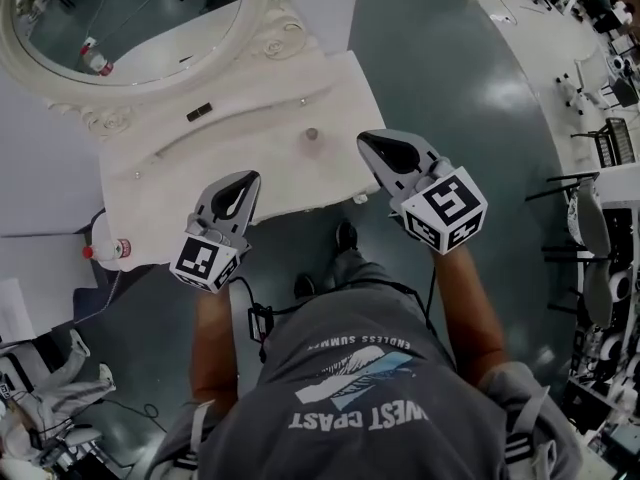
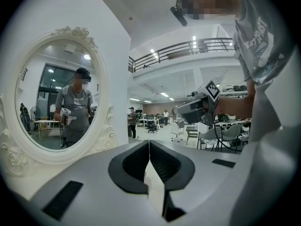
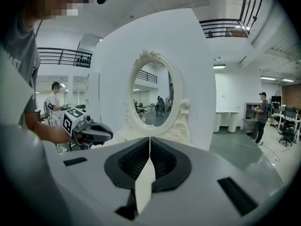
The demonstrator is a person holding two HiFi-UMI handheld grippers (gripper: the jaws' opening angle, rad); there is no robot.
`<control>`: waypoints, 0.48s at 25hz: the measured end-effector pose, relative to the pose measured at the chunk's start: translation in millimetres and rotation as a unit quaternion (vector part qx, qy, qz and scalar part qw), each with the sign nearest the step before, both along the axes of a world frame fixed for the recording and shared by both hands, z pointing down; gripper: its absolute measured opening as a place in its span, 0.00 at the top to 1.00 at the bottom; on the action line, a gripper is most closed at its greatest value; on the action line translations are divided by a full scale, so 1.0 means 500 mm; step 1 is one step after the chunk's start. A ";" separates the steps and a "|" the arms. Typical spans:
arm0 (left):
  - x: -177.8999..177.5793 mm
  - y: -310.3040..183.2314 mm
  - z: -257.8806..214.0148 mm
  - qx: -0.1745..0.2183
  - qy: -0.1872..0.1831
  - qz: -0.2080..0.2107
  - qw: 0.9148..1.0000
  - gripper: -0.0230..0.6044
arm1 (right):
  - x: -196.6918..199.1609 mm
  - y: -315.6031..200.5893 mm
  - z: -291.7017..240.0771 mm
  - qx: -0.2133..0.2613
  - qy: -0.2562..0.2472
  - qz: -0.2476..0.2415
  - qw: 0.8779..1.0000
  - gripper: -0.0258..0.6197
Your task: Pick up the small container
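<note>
My left claw is clenched and empty. Its smooth grey shells meet along one thin seam, and the black pads press flat together. It hangs over the front edge of the vanity table, toward the table's left half. My right claw is clenched the same way, with its ribbed black pads shut on nothing. It sits above the table's front right corner. Each claw carries a white cube printed with black square markers at its back.

The small container stands on the table's top, right of the middle and back from the front edge. It is a little round, dull grey thing, clear of both claws. The table is matt white with a curved, carved front. At its back stands an oval mirror in an ornate white frame of scrolls and rosettes. A small flat dark block lies on the top near the mirror's foot. Below the table's left end, a pale bottle with a red cap lies on its side.
</note>
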State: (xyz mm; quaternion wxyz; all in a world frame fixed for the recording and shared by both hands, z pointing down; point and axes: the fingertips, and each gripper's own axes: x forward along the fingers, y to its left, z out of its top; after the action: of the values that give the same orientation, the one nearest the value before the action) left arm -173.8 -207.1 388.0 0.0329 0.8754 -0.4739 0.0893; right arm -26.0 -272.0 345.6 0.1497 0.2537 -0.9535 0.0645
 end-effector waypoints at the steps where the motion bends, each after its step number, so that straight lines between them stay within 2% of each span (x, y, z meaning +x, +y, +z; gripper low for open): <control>1: 0.003 -0.010 0.010 -0.004 0.001 0.000 1.000 0.94 | 0.003 -0.008 0.006 -0.002 0.000 0.001 1.000 0.92; 12: 0.047 -0.115 0.130 -0.042 0.010 0.022 0.999 0.93 | 0.042 -0.055 0.073 -0.033 0.013 0.015 0.999 0.92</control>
State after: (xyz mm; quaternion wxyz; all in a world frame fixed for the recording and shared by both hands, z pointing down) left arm -150.4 -264.5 453.2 0.0722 0.8843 -0.4500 0.1012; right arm -4.8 -299.4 382.0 0.1698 0.2633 -0.9449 0.0948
